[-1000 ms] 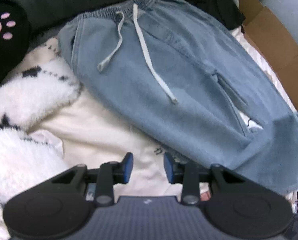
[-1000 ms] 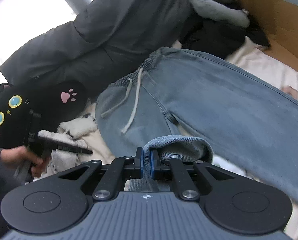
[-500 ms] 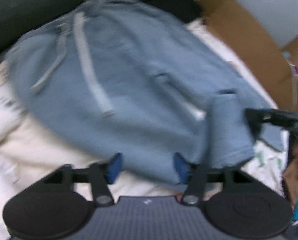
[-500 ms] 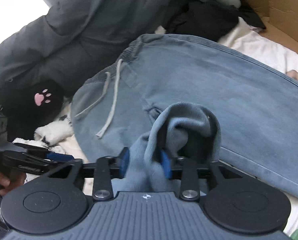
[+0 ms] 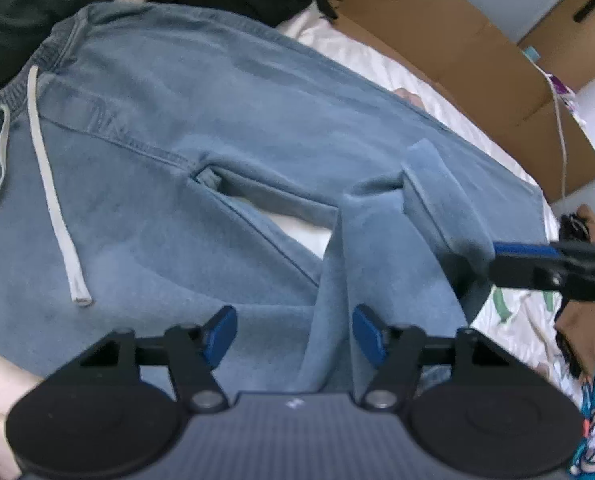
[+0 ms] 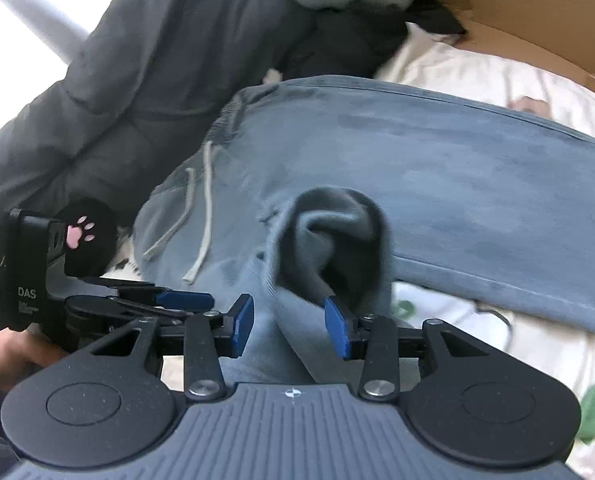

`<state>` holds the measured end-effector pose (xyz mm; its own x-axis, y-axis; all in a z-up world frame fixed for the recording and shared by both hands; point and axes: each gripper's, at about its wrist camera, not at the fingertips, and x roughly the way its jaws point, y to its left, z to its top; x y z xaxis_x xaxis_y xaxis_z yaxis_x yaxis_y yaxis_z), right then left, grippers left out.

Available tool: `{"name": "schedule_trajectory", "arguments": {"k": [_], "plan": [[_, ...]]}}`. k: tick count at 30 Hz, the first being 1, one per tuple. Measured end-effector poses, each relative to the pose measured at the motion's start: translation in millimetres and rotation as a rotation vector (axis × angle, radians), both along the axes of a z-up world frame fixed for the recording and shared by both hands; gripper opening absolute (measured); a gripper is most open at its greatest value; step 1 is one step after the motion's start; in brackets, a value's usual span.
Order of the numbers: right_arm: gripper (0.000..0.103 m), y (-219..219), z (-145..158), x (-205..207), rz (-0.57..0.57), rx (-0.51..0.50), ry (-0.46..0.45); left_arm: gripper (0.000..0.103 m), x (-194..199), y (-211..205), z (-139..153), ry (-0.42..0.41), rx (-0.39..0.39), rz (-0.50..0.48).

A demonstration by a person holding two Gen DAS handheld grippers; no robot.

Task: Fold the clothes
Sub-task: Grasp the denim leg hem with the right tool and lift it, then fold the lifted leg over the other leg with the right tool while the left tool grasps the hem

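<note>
From the left wrist view, one pair of blue denim trousers (image 5: 201,168) lies spread on a white bed sheet (image 5: 361,56), its long axis running from the elastic waistband at the upper left down toward the lower right. Two white drawstring ends (image 5: 53,200) trail from the waistband across the front of the trousers. The nearer leg is doubled back, so its cuff (image 5: 437,208) stands up over the rest of the trousers. The left tongs (image 5: 295,334) are spread wide over the nearer leg, gripping nothing. The right tongs (image 5: 525,254) reach in from the right edge with a blue pad at the cuff; from here I cannot tell their opening. A brown cardboard box (image 5: 457,40) sits beyond the trousers.

From the right wrist view, the trousers (image 6: 437,184) stretch from the waistband at upper left to the right edge. The turned-back cuff (image 6: 337,232) rises just past the right tongs (image 6: 289,320), which gape wide; cloth lies between the pads, unpinched. The left tongs (image 6: 181,300) sit left of the cuff. A dark grey padded jacket (image 6: 157,72) lies beyond the waistband.
</note>
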<state>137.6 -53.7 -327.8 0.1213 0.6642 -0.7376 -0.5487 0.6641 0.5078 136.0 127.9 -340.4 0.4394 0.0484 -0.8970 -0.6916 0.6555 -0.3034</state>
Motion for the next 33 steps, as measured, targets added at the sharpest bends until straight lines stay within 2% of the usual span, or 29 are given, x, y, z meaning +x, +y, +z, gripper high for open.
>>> {"name": "schedule_trajectory", "arguments": {"k": [6,13,16,20,22,25,26,29,33], "plan": [[0.047,-11.7,-12.4,-3.7,-0.012,-0.019,0.021,0.062,-5.5,4.5,3.1,-0.04,-0.031,0.07],[0.047,-16.9,-21.5,-3.4,-0.035,-0.002,0.05,0.062,-10.1,5.1,20.6,-0.117,-0.025,0.08],[0.047,-25.5,-33.5,-3.7,-0.06,-0.017,0.083,0.067,-6.5,2.9,25.2,-0.155,-0.051,0.073],[0.047,-40.1,-54.7,-8.6,-0.105,-0.035,0.134,0.081,4.3,-1.0,18.5,-0.183,-0.087,0.047],[0.047,-46.9,-66.9,-13.5,-0.133,-0.03,0.171,0.08,10.4,-4.3,9.6,-0.161,-0.094,0.032],[0.047,-51.3,-85.1,-23.6,-0.144,-0.026,0.222,0.074,12.5,-7.3,0.3,-0.144,-0.1,0.009],[0.047,-52.5,-91.3,-27.1,-0.148,-0.024,0.24,0.07,11.6,-7.7,-2.3,-0.135,-0.098,0.001],[0.047,-55.7,-109.8,-34.5,-0.184,0.008,0.327,0.046,5.8,-4.9,-10.1,-0.096,-0.092,-0.013],[0.047,-60.5,-125.6,-37.6,-0.243,0.041,0.407,0.034,-10.6,5.0,-19.1,-0.071,-0.094,0.006]]}}
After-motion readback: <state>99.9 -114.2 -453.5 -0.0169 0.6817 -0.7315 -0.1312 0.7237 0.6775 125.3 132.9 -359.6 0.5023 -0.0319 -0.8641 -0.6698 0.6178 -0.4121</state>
